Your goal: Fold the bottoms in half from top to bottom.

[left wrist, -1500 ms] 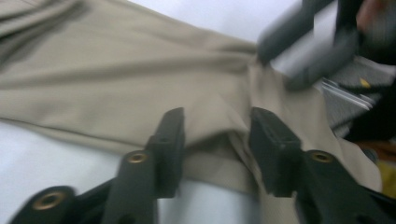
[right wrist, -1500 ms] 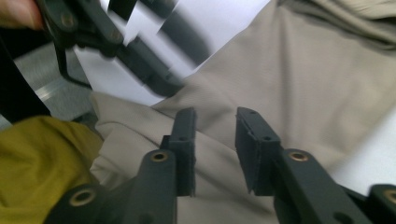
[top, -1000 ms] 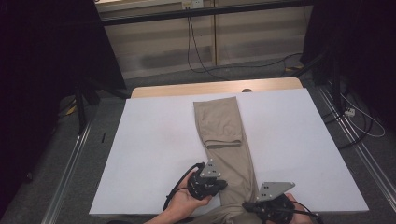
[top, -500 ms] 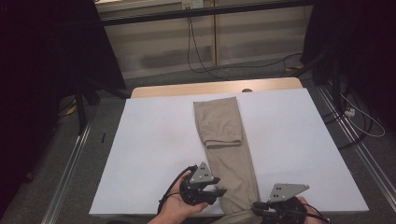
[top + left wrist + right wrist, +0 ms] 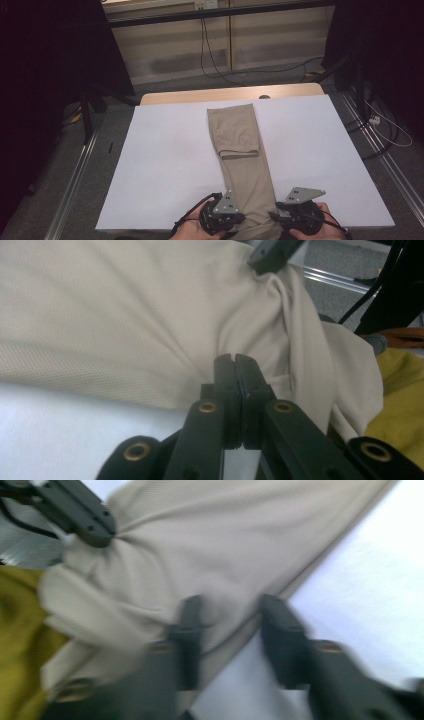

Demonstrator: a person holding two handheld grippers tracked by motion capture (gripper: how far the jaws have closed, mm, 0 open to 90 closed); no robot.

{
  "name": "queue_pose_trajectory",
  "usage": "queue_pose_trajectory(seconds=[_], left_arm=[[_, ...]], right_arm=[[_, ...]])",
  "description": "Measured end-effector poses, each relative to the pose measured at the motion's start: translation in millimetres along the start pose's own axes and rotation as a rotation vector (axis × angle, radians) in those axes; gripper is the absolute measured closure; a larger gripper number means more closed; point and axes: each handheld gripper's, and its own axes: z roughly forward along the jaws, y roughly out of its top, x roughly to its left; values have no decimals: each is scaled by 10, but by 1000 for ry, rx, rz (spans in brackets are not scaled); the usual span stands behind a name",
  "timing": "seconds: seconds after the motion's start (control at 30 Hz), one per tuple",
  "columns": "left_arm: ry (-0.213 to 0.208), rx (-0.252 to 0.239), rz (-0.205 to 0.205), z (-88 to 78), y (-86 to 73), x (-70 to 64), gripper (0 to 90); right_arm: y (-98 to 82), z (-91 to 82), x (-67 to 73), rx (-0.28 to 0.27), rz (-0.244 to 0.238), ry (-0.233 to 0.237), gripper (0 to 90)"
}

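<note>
Khaki trousers (image 5: 240, 145) lie lengthwise on the white tabletop (image 5: 165, 165). Left hand-held gripper (image 5: 235, 362) pinches the near edge; right hand-held gripper (image 5: 230, 615), jaws just opening, straddles the opposite edge. Grip both edges evenly before lifting.

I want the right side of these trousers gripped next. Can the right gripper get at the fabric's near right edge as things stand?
Probably yes. The right gripper has just been opening its jaws, which straddle the edge of the beige trousers with nothing between them and the cloth.
</note>
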Motion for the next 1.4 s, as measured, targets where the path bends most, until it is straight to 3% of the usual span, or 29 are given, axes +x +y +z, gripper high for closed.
queue_pose_trajectory(seconds=[0.03,0.07,0.13,0.17,0.23,0.3,0.33,0.37,0.43,0.47,0.6,0.7,0.87,0.9,0.97,1.03,1.07,1.13,1.23,1.27,1.4], left_arm=[[-16,-3,-6,-11,-2,-8,899],[-17,0,-32,-27,-8,-15,899],[-29,-1,-82,-63,-38,-2,890],[-49,6,-84,-85,-43,16,871],[-77,-3,-138,-129,-62,7,803],[-62,-4,-122,-166,-86,-21,707],[-30,3,-98,-198,-82,-5,655],[-8,-26,-119,-210,-67,12,594],[34,-61,-120,-266,-30,147,531],[83,-77,-125,-288,-7,241,477],[204,-118,-167,-308,34,614,369],[248,-126,-219,-274,54,901,282],[332,-138,-217,-191,152,1216,292],[340,-163,-223,-179,170,1282,310],[357,-162,-240,-137,218,1411,346],[387,-153,-225,-72,247,1521,387],[391,-149,-223,-29,259,1567,399],[392,-141,-210,50,270,1660,396],[399,-120,-202,149,278,1712,383],[401,-109,-196,158,283,1727,419],[383,-124,-235,162,305,1781,621]], right_arm=[[-6,-10,4,2,8,22,801],[-14,-18,9,5,15,64,868],[-22,-32,49,11,9,59,878],[-21,-41,56,17,5,70,882],[-26,-50,50,25,18,88,875],[-22,-58,36,24,21,97,779],[-8,-63,19,12,22,95,730],[18,-65,-7,-9,20,98,691],[98,-68,-82,-56,30,94,607],[153,-68,-127,-74,31,91,597],[415,-2,-336,-155,8,66,542],[651,119,-531,-194,-6,39,522],[970,369,-803,-203,-26,-8,525],[1024,429,-848,-196,-28,-26,536],[1122,554,-927,-197,-32,-21,576],[1174,640,-957,-187,-52,-21,589],[1194,682,-970,-184,-66,-33,596],[1225,749,-1008,-188,-49,-24,619],[1255,821,-1019,-188,-61,-25,619],[1253,847,-1023,-181,-65,-28,613],[1215,932,-1047,-152,-78,-30,584]])
